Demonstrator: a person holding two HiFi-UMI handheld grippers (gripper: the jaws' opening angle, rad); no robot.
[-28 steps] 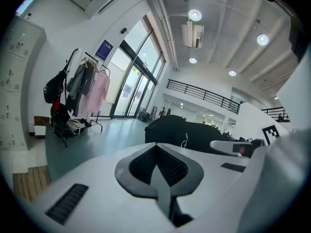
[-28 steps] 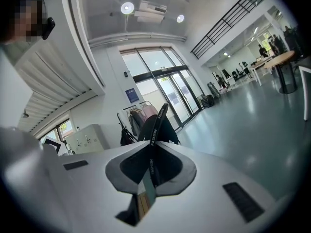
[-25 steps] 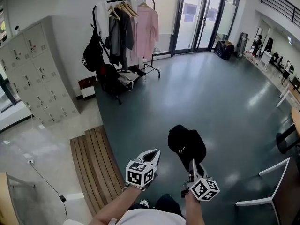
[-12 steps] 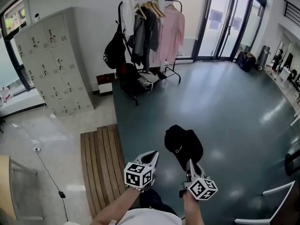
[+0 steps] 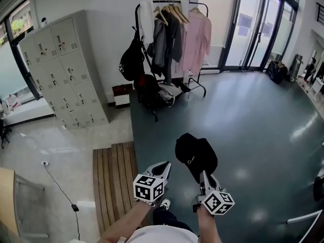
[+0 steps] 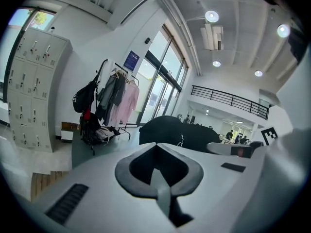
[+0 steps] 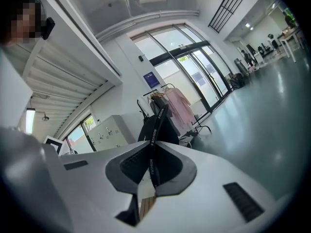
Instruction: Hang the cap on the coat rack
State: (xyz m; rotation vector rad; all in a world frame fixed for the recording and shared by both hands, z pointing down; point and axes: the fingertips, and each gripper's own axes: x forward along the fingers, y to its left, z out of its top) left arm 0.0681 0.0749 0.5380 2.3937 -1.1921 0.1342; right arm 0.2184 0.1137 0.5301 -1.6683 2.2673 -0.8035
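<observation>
A black cap hangs in the air over the dark floor, and my right gripper is shut on its rear strap. In the right gripper view the strap runs pinched between the jaws. My left gripper is beside it on the left, shut and empty; its own view shows the cap off to the right. The coat rack stands far ahead by the white wall, loaded with hanging clothes and a black bag.
Grey lockers line the wall at the left. A wooden bench lies on the floor to my left. Bags sit piled at the rack's foot. Glass doors stand at the right.
The view has advanced toward the rack, which appears nearer and more central. Both grippers and the cap keep the same pose relative to me.
</observation>
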